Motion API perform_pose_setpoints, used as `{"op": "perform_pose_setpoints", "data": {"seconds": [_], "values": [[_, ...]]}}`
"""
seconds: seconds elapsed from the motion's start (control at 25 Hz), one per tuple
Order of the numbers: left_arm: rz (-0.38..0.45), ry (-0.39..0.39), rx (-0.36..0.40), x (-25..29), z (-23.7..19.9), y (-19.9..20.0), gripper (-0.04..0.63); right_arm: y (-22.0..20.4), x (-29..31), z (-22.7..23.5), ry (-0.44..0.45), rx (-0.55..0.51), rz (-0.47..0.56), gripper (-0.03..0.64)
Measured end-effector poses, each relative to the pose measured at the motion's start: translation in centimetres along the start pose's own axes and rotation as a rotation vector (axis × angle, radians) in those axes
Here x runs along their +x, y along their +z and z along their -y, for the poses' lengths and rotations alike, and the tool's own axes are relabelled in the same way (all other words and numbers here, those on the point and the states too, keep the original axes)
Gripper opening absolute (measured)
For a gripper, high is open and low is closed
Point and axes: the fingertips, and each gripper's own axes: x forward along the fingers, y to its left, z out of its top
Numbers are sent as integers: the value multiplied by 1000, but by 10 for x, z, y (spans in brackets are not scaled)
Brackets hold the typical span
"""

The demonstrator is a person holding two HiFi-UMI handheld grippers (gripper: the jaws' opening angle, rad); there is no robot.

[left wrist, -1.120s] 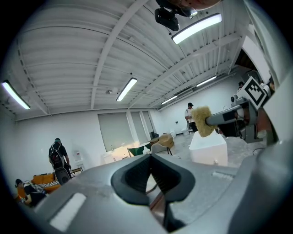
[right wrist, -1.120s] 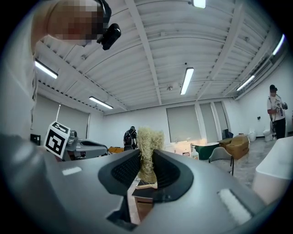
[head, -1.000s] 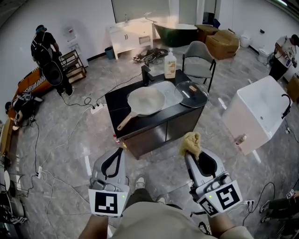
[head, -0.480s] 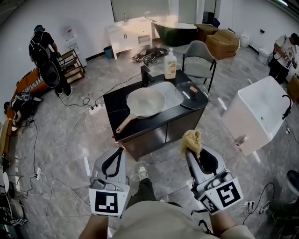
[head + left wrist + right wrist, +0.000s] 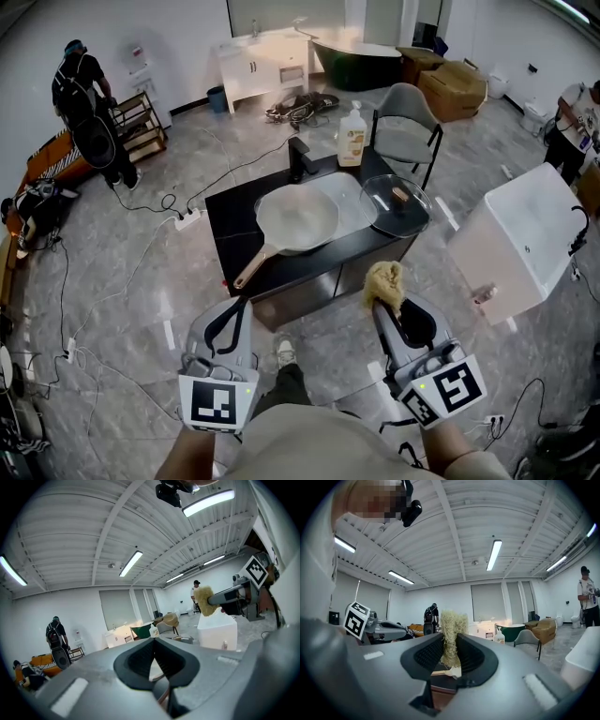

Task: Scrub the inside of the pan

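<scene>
Pan (image 5: 296, 220) on desk (image 5: 230, 220), well ahead of us, handle (image 5: 251, 265) pointing our way. We judge pan stiff, fairly heavy, maybe slick: take handle with left hand-held gripper (image 5: 241, 305), now clenched on nothing. Right hand-held gripper (image 5: 384, 295) grasps soft scrubber (image 5: 383, 279).

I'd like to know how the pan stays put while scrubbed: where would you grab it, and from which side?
Probably the long handle, near its free end. It juts from the pan toward the near-left corner of the counter, on the side of the empty left tongs; the right tongs carry the sponge. Come from that side and close across its narrow width.
</scene>
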Motion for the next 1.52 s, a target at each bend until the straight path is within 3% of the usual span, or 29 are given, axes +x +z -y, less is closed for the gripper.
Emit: {"op": "perform_pose_setpoints", "data": {"seconds": [0.6, 0.76, 0.88, 1.04, 1.2, 1.52], "values": [[-61, -8, -29, 129, -120, -21, 2, -15, 170, 43, -18, 23, -98, 89], [-67, -29, 9, 166, -157, -23, 2, -18, 219, 55, -31, 35, -123, 89], [-79, -36, -6, 189, -180, -26, 2, -17, 251, 62, -41, 40, -130, 89], [-83, -45, -31, 213, -199, -30, 2, -20, 281, 70, -59, 40, -135, 89], [-84, -66, -4, 228, -215, -38, 2, -22, 305, 70, -62, 36, -137, 89], [-101, -77, -28, 245, -222, -50, 2, -30, 323, 79, -67, 35, -170, 89]]}}
